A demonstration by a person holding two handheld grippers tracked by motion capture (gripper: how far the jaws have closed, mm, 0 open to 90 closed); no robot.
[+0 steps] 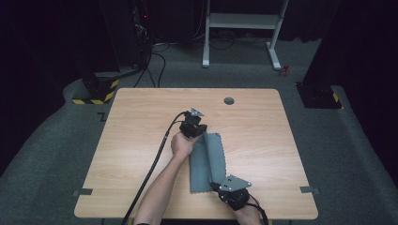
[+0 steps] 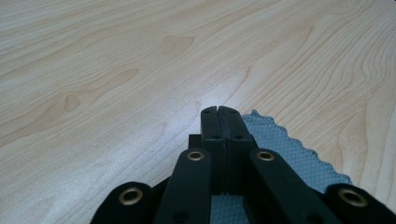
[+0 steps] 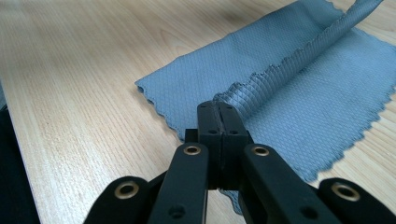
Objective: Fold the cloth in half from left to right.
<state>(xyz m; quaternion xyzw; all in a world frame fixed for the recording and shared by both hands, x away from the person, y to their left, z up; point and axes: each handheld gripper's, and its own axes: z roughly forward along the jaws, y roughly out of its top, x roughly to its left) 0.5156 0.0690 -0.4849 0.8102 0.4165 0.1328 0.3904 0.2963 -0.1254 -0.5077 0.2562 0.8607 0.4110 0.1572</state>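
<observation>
A grey cloth (image 1: pixel 206 164) with scalloped edges lies on the wooden table (image 1: pixel 141 117), near its front middle. My left gripper (image 1: pixel 204 133) is at the cloth's far end, its jaws shut (image 2: pixel 218 109) with the cloth (image 2: pixel 289 149) beneath and beside them. My right gripper (image 1: pixel 215 183) is at the near end, shut (image 3: pixel 217 105) on the cloth's edge. That edge of the cloth (image 3: pixel 280 56) rises as a ridge from the right jaws toward the far end, over the flat layer below.
A round cable hole (image 1: pixel 229 100) sits at the table's far middle. A black cable (image 1: pixel 155 159) trails from the left gripper across the table to the front edge. Beyond the table stand a white frame (image 1: pixel 241 21) and a black-and-yellow base (image 1: pixel 96 91).
</observation>
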